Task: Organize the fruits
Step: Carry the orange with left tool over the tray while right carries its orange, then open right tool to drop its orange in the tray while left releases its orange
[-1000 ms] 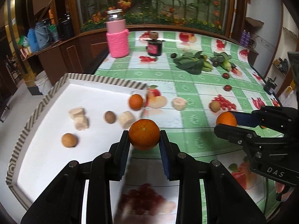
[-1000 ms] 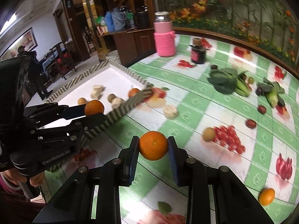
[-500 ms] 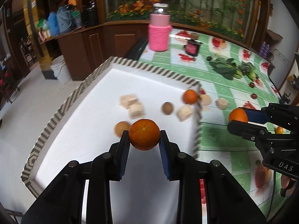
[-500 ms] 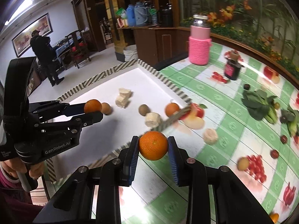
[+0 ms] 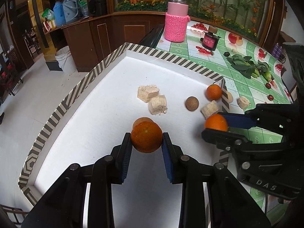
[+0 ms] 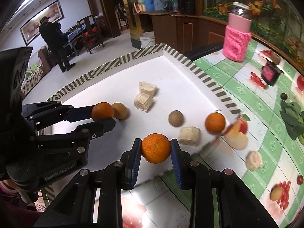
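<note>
While both grippers hang over the white tray (image 5: 79, 102), each is clenched on fruit: the left gripper (image 5: 146, 142) grasps an orange (image 5: 146, 136) above the tray's near middle, and the right gripper (image 6: 156, 151) grasps a second orange (image 6: 156, 148) just inside the tray's near rim, apparently so both can be set down among the sorted fruit. Whether either orange touches the tray floor cannot be told. Directly behind the left orange lies a tan fruit (image 6: 119, 110), mostly hidden in the left view. Farther in sit two pale chunks (image 5: 152, 99), touching, then a brown fruit (image 5: 192, 103), a third chunk (image 5: 210, 109) and a loose orange (image 5: 214, 92) against the tray's right wall. That wall is blurred in the right view, so its exact line is hard to make out. Outside the tray, on the green cloth (image 5: 209, 64), another chunk (image 6: 254, 160) and a yellowish fruit (image 6: 275, 193) await collection. Beyond the tray's far corner stand a pink bottle (image 5: 175, 23) and a dark jar (image 5: 210, 40), with greens (image 5: 245, 67) farther right, partly cut off.
</note>
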A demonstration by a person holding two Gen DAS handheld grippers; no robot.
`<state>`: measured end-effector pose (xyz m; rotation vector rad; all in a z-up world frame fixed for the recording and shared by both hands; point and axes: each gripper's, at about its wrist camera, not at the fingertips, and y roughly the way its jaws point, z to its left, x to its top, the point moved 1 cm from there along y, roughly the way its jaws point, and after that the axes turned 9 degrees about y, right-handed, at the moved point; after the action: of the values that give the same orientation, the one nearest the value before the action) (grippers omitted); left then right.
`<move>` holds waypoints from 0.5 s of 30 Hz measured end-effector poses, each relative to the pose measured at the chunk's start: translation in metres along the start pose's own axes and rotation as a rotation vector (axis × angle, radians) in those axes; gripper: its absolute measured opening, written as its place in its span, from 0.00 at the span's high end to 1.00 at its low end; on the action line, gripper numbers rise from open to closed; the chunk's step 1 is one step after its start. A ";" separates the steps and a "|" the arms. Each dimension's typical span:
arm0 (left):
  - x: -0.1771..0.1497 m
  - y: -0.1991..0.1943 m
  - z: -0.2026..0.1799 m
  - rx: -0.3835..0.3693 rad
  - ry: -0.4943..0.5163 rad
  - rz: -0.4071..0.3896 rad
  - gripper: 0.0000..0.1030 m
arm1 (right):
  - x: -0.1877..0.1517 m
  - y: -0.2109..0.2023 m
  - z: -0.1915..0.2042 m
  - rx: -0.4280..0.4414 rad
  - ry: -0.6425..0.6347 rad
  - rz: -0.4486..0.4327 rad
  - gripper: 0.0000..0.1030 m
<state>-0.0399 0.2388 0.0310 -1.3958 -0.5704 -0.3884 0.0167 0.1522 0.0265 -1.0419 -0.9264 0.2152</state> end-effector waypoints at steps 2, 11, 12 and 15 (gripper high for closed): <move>0.002 0.002 0.001 0.003 -0.001 0.002 0.72 | 0.001 0.003 0.002 0.010 -0.004 0.006 0.70; 0.013 0.007 -0.003 0.012 0.021 -0.003 0.72 | 0.006 0.021 -0.004 -0.008 -0.007 0.029 0.70; 0.015 0.008 -0.003 0.015 0.021 -0.003 0.72 | 0.007 0.023 -0.005 -0.027 -0.009 0.030 0.70; 0.017 0.010 -0.003 0.014 0.012 -0.005 0.72 | 0.010 0.027 -0.011 -0.042 0.006 0.027 0.70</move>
<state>-0.0202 0.2388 0.0331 -1.3781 -0.5658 -0.3959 0.0383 0.1647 0.0081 -1.0939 -0.9147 0.2159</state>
